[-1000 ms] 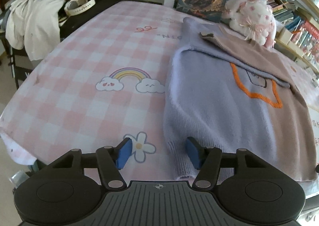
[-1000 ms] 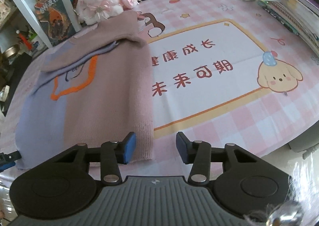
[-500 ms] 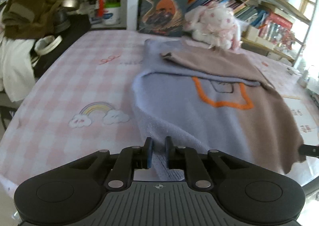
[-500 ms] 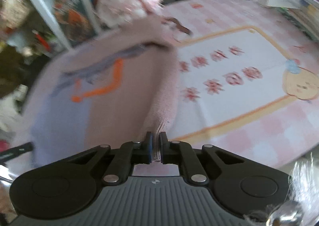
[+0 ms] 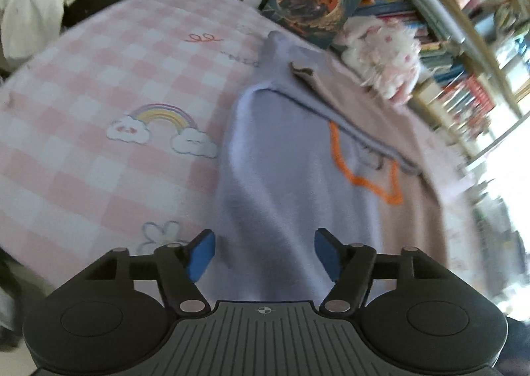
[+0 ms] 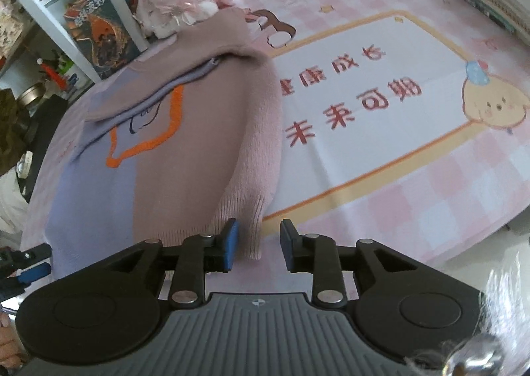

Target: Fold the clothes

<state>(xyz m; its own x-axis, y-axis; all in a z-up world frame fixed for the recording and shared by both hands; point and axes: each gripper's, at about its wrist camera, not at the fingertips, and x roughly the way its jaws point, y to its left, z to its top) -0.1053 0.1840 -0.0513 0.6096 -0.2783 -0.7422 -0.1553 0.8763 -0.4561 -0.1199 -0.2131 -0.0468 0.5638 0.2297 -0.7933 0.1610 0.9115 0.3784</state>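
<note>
Both my hand-held grippers, left [image 5: 265, 251] and right [image 6: 258, 243], have spread their jaws and let go of the sweater [image 6: 185, 157] hem, which now lies flat on the checked surface [image 5: 82, 104], so I judge this fold still undone

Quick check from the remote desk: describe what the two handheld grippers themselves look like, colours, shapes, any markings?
Both match. The left gripper and right gripper each have black linkage arms with silver pivot pins, blue pads on the fingertips, two round black discs at the base, and a grey ribbed centre plate bearing a small crosshair mark. No cables or sleeves show.
</note>
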